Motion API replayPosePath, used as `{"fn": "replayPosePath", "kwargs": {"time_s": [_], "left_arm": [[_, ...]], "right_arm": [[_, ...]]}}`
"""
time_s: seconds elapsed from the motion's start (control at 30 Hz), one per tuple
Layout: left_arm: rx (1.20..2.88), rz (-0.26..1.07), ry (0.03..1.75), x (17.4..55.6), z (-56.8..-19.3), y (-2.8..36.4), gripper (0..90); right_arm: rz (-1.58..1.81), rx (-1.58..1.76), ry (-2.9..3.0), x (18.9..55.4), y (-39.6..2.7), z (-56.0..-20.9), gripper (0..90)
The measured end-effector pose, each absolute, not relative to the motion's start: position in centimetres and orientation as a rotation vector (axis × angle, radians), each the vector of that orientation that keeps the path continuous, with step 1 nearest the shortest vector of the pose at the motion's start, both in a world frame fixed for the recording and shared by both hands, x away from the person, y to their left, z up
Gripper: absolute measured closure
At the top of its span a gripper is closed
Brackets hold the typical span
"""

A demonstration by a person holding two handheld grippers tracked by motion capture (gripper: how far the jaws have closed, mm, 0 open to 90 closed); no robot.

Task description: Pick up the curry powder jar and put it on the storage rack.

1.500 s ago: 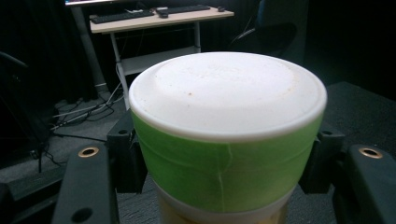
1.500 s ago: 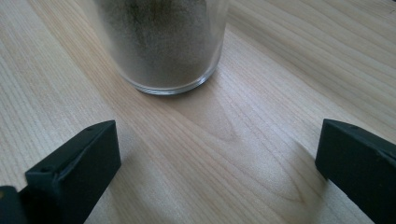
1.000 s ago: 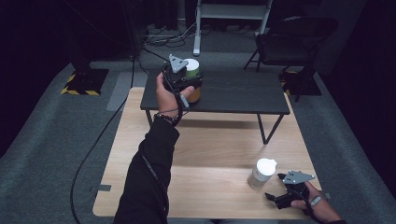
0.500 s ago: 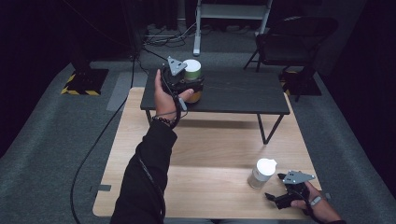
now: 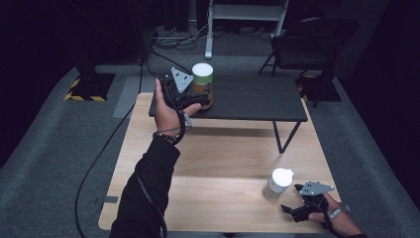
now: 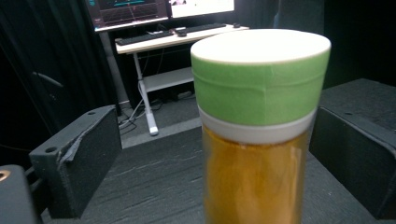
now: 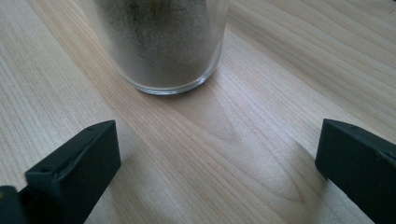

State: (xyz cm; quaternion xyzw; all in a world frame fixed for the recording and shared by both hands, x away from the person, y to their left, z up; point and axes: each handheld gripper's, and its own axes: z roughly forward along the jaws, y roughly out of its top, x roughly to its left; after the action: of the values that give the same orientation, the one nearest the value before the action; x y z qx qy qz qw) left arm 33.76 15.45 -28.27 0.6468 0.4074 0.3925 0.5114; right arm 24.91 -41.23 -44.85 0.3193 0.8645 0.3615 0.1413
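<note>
Folding chair (image 5: pixel 317 39) behind black low table (image 5: pixel 257 96); desk with monitors (image 6: pixel 159 9) and keyboard (image 6: pixel 144 37) beyond.

We see dim surroundings around the lit wooden table (image 5: pixel 218 163); glare whitens the soft-focus jar lid (image 6: pixel 260 45).

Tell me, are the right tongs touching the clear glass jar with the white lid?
Apart. In the right gripper view, bare wooden table lies between the open right tongs and the clear glass jar with the white lid.
</note>
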Motion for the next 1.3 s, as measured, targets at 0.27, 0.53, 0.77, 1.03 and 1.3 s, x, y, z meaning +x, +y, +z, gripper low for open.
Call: {"fn": "replayPosePath", "kwargs": {"time_s": [0.27,0.53,0.77,1.03,1.3], "left_arm": [[1.591,0.976,0.917,32.2,-29.3,15.7,2.1],[1.627,1.0,0.875,30.7,-30.1,15.7,2.1],[1.665,1.019,0.856,29.5,-31.2,15.6,2.1],[1.718,1.018,0.83,28.5,-32.6,15.5,1.8],[1.772,0.996,0.805,27.6,-33.8,15.7,1.3]], "right_arm": [[1.044,0.921,2.496,24.9,-41.2,-44.9,0.0],[1.044,0.923,2.495,24.9,-41.2,-44.8,0.0],[1.043,0.923,2.495,24.9,-41.2,-44.8,0.0],[1.043,0.923,2.495,24.9,-41.2,-44.8,0.0],[1.043,0.923,2.495,24.9,-41.2,-44.8,0.0]]}}
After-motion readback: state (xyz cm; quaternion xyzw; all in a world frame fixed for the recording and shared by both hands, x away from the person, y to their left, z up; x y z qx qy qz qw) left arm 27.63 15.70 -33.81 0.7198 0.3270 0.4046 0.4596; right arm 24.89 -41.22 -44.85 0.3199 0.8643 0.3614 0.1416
